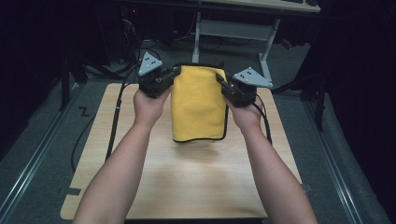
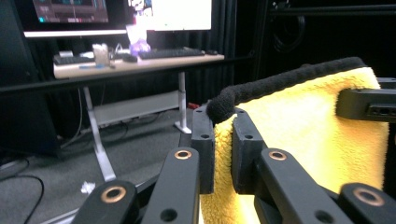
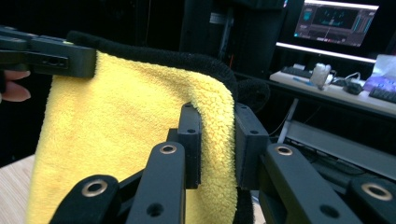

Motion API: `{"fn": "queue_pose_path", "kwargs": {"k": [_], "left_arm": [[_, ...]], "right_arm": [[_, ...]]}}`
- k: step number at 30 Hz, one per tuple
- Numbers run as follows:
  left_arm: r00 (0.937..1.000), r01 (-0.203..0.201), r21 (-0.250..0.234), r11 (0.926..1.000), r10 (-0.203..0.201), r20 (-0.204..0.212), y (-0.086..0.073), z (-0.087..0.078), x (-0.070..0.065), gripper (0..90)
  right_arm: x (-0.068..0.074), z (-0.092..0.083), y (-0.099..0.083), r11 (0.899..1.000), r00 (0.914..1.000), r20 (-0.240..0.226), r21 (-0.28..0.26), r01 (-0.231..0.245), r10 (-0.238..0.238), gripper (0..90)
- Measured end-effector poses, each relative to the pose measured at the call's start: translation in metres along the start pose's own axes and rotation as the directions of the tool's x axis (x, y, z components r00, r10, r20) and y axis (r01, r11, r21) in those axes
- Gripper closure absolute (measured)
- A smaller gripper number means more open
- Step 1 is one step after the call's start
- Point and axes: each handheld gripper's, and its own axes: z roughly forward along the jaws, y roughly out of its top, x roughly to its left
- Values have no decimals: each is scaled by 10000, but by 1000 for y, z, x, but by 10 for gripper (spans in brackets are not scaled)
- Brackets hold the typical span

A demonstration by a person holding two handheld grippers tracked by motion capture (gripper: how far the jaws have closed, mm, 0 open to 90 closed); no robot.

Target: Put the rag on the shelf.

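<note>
Holding a yellow towel point(image 1: 198, 105) up by its two top corners, one tool per corner, above the far half of the tabletop point(image 1: 187, 177). Left tool point(image 1: 173, 73) has its jaws nearly together, pinched on the top-left corner; in the left gripper view the black hem point(image 2: 280, 81) wraps over the jaw tips and the yellow pile is squeezed between them. Right tool point(image 1: 220, 81) is the same on the top-right corner, jaws closed on a fold of cloth with the hem curling over behind. Towel hangs as a doubled sheet, black-edged at the bottom; whether its bottom hem touches the wood or hangs just above it I can't tell from the high view. Hidden: the back layer of the towel, the tabletop strip behind it, and most of both tools' jaws under the grey plates in the high view. Both forearms are cut off at the bottom edge. Background past the tabletop is dark; a desk point(image 2: 135, 63) with keyboard and monitors is visible but small items on it are hard to make out. Room: near half of the tabletop is bare, margins left and right of the towel are free, side edges of the tabletop sit outboard of both hands.
</note>
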Motion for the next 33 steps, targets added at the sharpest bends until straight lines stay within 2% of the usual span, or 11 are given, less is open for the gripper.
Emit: {"fn": "queue_pose_path", "kwargs": {"k": [5,7,9,14,16,19,25,29,33], "left_arm": [[9997,-254,358,9990,254,-4,-9,14,7,812],[9997,-251,612,9978,249,28,-13,20,11,812],[9999,-117,951,9954,108,94,-19,26,17,812],[9996,230,1758,9842,-258,134,-39,39,24,813],[9995,195,1886,9819,-236,196,-45,40,23,814],[9995,163,2215,9750,-219,231,-53,43,23,817],[9988,403,2419,9695,-460,180,-63,45,26,819],[9979,547,2550,9654,-614,182,-68,47,27,818],[9970,676,2616,9628,-748,177,-73,48,27,818]], "right_arm": [[-13,12,-10,9998,10000,-93,181,-16,17,766],[-16,18,-14,9994,10000,-80,345,47,-44,765],[-19,24,-20,9986,9997,-199,515,-103,113,764],[-21,35,-33,9933,9993,-321,1128,246,-211,764],[-23,36,-39,9908,9990,-375,1321,308,-261,764],[-27,37,-48,9869,9988,-494,1604,149,-71,763],[-28,43,-56,9795,9983,-588,2014,76,43,762],[-28,47,-58,9766,9983,-578,2140,211,-90,762],[-30,48,-61,9735,9979,-630,2288,11,136,760]]}}
